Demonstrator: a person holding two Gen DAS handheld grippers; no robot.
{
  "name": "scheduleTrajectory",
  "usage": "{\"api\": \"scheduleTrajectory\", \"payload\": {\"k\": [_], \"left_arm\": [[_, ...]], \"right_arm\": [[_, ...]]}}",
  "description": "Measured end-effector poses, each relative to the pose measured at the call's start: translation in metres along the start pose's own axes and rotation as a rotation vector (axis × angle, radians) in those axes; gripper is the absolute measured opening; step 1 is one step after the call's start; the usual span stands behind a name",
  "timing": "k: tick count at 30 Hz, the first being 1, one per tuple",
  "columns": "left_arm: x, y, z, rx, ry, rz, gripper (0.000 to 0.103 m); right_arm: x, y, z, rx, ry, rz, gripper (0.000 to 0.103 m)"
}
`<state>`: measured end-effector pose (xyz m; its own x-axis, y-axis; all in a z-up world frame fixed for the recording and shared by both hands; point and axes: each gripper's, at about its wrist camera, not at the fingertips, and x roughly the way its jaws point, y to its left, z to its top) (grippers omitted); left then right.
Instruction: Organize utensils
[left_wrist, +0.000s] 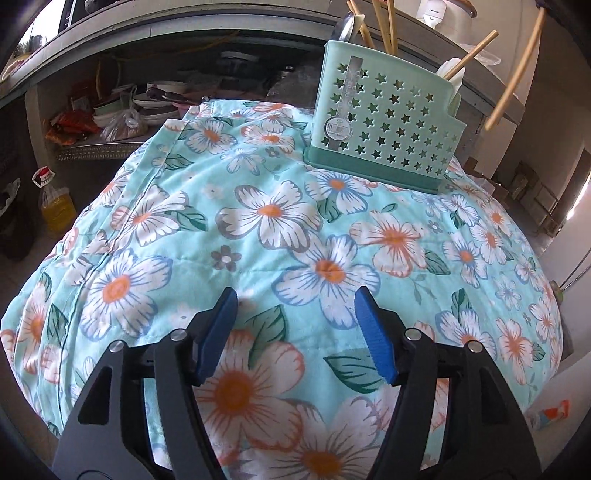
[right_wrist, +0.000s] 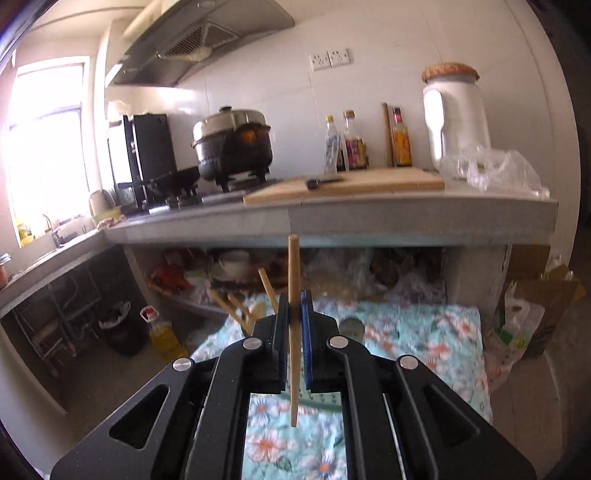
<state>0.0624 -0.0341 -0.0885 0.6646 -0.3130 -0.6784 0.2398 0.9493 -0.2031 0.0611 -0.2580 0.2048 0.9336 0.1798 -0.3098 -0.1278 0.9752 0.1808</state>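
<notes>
A mint-green utensil caddy (left_wrist: 384, 122) with star-shaped holes stands at the far right of the floral cloth (left_wrist: 258, 236). Wooden chopsticks (left_wrist: 469, 55) and a metal utensil (left_wrist: 347, 26) stick up out of it. My left gripper (left_wrist: 295, 306) is open and empty, low over the cloth, well short of the caddy. My right gripper (right_wrist: 294, 306) is shut on a wooden chopstick (right_wrist: 294, 266), held upright high above the cloth. That chopstick also shows at the upper right of the left wrist view (left_wrist: 517, 70). Below the right gripper, other chopstick ends (right_wrist: 266, 286) poke up.
A grey kitchen counter (right_wrist: 332, 218) runs behind the table, with a cutting board (right_wrist: 347, 184), bottles (right_wrist: 354, 144), a white jug (right_wrist: 456, 118) and a pot (right_wrist: 232, 144). Shelves under it hold dishes (left_wrist: 155, 99). An oil bottle (left_wrist: 55, 203) stands on the floor at left.
</notes>
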Motion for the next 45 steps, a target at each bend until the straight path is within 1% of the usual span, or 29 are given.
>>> {"api": "scheduleTrajectory", "payload": {"k": [2, 5, 8, 10, 13, 16, 18, 20, 22, 24, 25, 26, 29, 31, 34, 36, 38, 39, 41, 43, 45], "left_arm": [[-0.001, 0.0, -0.001, -0.003, 0.001, -0.006, 0.066], [0.0, -0.001, -0.001, 0.004, 0.003, -0.011, 0.069], [0.0, -0.003, -0.002, 0.011, 0.005, -0.012, 0.072], [0.0, -0.003, -0.002, 0.014, 0.005, -0.013, 0.074], [0.0, -0.004, -0.003, 0.017, 0.006, -0.015, 0.077], [0.0, -0.004, -0.003, 0.018, 0.005, -0.018, 0.079], [0.0, -0.005, -0.003, 0.019, 0.005, -0.019, 0.081], [0.0, -0.005, -0.003, 0.02, 0.006, -0.018, 0.082], [0.0, -0.005, -0.003, 0.02, 0.005, -0.018, 0.083], [0.0, -0.005, -0.003, 0.019, 0.005, -0.018, 0.083], [0.0, -0.005, -0.003, 0.019, 0.005, -0.017, 0.083], [0.0, -0.006, -0.003, 0.018, 0.006, -0.015, 0.083], [0.0, -0.006, -0.003, 0.014, 0.01, -0.01, 0.083], [-0.001, -0.006, -0.001, 0.008, 0.014, -0.006, 0.084], [-0.008, -0.004, 0.005, -0.009, 0.001, 0.012, 0.084], [-0.015, -0.003, 0.012, -0.012, -0.013, 0.02, 0.084], [-0.026, -0.003, 0.022, -0.015, -0.036, 0.033, 0.088], [-0.031, -0.003, 0.026, -0.017, -0.049, 0.036, 0.089], [-0.044, -0.005, 0.037, -0.017, -0.084, 0.042, 0.091], [-0.056, -0.007, 0.048, -0.013, -0.123, 0.057, 0.093], [-0.067, -0.01, 0.058, -0.009, -0.154, 0.078, 0.094]], "right_arm": [[0.004, 0.006, 0.019, -0.014, -0.041, 0.007, 0.007], [0.016, 0.009, 0.037, -0.018, -0.076, 0.002, 0.007], [0.034, 0.011, 0.047, -0.038, -0.097, -0.042, 0.007], [0.052, 0.01, 0.047, -0.039, -0.088, -0.05, 0.007], [0.076, 0.01, 0.038, -0.055, -0.065, -0.063, 0.007], [0.102, 0.013, 0.018, -0.125, -0.039, -0.123, 0.007], [0.118, 0.012, 0.001, -0.151, -0.002, -0.132, 0.007], [0.126, 0.007, -0.015, -0.161, 0.047, -0.138, 0.007], [0.126, 0.002, -0.023, -0.152, 0.069, -0.13, 0.008], [0.116, -0.003, -0.025, -0.136, 0.067, -0.13, 0.017], [0.109, -0.005, -0.025, -0.124, 0.052, -0.125, 0.03], [0.1, -0.007, -0.024, -0.113, 0.033, -0.117, 0.039], [0.067, -0.014, -0.021, -0.077, -0.031, -0.099, 0.047], [0.045, -0.018, -0.024, -0.046, -0.06, -0.082, 0.051], [0.013, -0.023, -0.037, -0.004, -0.069, -0.069, 0.058], [0.001, -0.025, -0.051, 0.032, -0.041, -0.052, 0.062], [-0.004, -0.024, -0.072, 0.053, 0.024, -0.035, 0.067], [-0.004, -0.022, -0.086, 0.056, 0.065, -0.047, 0.068], [0.0, -0.013, -0.112, 0.046, 0.15, -0.098, 0.07], [0.005, -0.003, -0.134, 0.016, 0.229, -0.174, 0.073], [0.011, 0.006, -0.152, -0.016, 0.29, -0.242, 0.076]]}}
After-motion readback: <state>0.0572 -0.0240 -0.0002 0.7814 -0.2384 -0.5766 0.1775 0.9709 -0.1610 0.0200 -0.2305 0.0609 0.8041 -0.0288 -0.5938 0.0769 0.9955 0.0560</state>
